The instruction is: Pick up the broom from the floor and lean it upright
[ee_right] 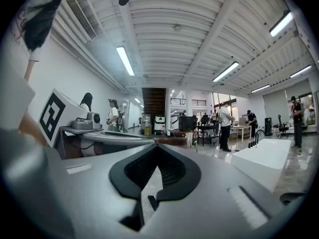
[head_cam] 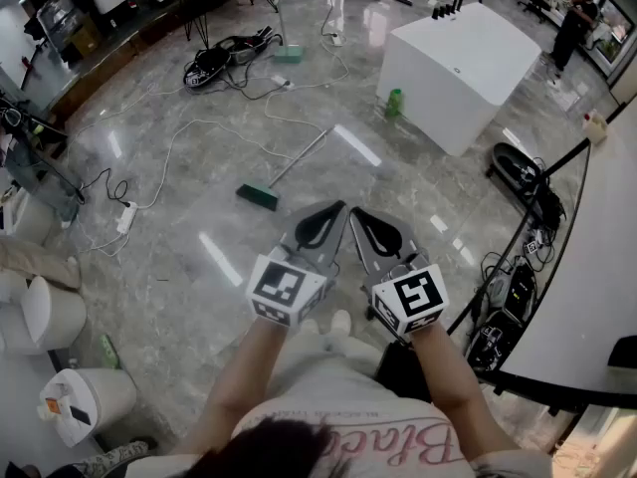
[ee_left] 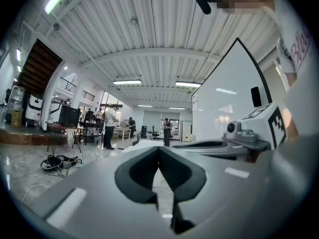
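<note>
The broom (head_cam: 274, 180) is lying flat on the floor (head_cam: 199, 257) just above the middle of the frame, with its green head at the lower left and its handle running up to the right. The left claw (head_cam: 333, 210) and right claw (head_cam: 360, 217) are hovering side by side below it, well short of it. Both are pressed together and pinching nothing, probably because the reach is not yet starting. The handle's far end is thin and hard to trace.

Partly legible pink script on shirt (head_cam: 393, 446)
</note>
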`<state>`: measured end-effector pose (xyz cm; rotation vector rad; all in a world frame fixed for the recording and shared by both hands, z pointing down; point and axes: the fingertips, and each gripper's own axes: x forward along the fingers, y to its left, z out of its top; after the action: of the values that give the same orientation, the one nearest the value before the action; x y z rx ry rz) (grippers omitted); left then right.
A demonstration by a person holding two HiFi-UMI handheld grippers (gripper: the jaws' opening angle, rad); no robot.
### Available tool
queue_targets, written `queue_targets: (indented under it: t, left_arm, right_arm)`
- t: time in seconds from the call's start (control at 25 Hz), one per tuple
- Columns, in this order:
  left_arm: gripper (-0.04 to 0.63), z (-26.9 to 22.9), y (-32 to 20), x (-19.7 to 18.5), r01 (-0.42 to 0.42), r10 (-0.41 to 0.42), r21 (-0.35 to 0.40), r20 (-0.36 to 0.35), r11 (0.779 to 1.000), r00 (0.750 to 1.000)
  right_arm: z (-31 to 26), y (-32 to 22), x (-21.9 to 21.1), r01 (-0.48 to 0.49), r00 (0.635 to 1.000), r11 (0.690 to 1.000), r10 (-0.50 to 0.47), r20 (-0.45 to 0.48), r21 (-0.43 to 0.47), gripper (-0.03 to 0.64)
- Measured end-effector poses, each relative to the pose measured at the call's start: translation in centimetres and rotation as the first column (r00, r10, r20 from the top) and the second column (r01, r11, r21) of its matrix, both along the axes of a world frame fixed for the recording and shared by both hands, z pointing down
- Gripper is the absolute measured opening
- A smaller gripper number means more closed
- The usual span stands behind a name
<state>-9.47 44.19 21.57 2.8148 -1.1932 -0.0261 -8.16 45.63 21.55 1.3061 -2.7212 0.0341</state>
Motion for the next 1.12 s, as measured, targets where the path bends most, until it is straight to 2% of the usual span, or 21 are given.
queue_targets:
  t: [0.56,1.12]
  left_arm:
    - [0.000,0.1,-0.5,-0.3,0.001,-0.001,-0.012,0.007,1.000,1.000]
    - [0.000,1.0,-1.7,0.5,0.076,-0.076,-0.029,0.013,0.997,0.997]
  right_arm:
    - [-0.2,-0.4,-0.2,0.009,1.000,1.000,-0.009,0.012,0.005,0.002]
    - [-0.2,-1.5,0.9,0.115,0.993,0.993,-0.115,0.034,-0.005,0.002]
